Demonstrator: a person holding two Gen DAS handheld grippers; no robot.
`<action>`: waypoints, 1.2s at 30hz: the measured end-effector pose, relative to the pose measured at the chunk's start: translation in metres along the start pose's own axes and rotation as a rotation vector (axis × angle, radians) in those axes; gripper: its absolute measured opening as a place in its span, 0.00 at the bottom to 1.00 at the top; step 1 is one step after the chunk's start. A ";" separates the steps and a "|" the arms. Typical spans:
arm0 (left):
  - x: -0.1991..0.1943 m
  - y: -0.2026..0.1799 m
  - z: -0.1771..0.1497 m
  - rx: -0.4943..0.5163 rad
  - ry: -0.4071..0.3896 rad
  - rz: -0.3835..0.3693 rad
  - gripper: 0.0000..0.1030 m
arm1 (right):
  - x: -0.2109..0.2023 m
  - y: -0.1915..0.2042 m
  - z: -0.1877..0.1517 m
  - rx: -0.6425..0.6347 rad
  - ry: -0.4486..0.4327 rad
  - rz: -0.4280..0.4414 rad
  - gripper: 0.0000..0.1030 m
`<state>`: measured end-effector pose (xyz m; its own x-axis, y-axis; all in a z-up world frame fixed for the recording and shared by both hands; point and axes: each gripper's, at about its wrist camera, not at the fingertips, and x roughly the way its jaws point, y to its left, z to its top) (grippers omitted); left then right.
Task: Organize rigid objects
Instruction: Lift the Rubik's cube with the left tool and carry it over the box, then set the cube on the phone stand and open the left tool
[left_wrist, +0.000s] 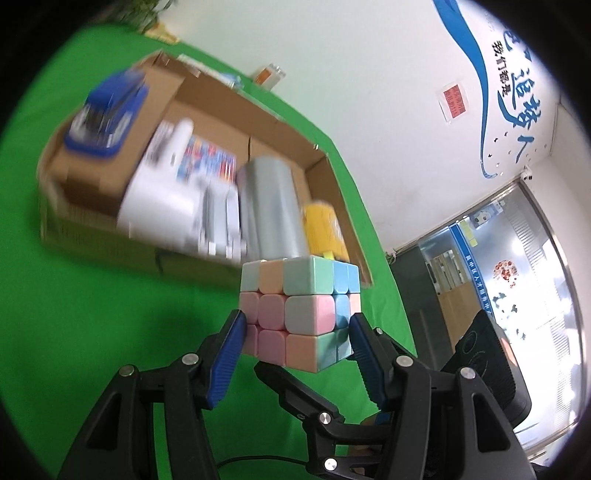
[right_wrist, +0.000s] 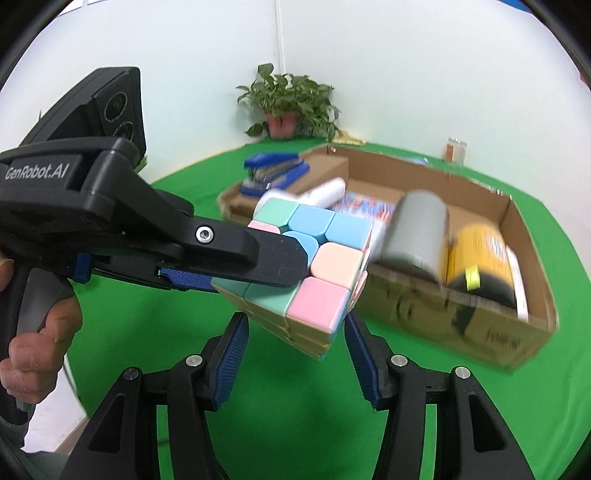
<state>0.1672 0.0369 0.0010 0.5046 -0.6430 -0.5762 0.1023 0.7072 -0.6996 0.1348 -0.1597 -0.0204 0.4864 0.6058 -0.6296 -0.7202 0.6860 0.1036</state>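
Pastel puzzle cube (left_wrist: 295, 310) held up over the green desk (left_wrist: 92, 314), near side of the cardboard box (right_wrist: 480, 332).

The left tongs (left_wrist: 297, 345) pinch the cube; the right tongs (right_wrist: 295, 334) flank its lower corner, contact unclear. Only the right view shows "GenRobot.AI" on the left tool, the hand (right_wrist: 33, 339) and a potted plant (right_wrist: 288, 107). Only the left view shows blue wall lettering (left_wrist: 517, 92). Box: blue stapler (right_wrist: 273, 173), grey cylinder (right_wrist: 417, 232), yellow can (right_wrist: 480, 254). Open cloth lies left.
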 end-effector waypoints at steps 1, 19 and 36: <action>0.000 -0.001 0.010 0.014 -0.007 0.009 0.55 | 0.005 -0.003 0.010 -0.006 -0.004 -0.003 0.51; 0.045 0.018 0.086 0.102 0.035 0.165 0.55 | 0.091 -0.066 0.090 0.088 0.084 -0.056 0.51; 0.006 -0.049 -0.045 0.418 -0.398 0.625 0.87 | 0.004 -0.062 -0.019 0.252 0.012 -0.325 0.99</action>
<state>0.1267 -0.0146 0.0129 0.8296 -0.0019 -0.5583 -0.0272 0.9987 -0.0438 0.1724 -0.2077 -0.0441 0.6620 0.3372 -0.6694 -0.3853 0.9191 0.0820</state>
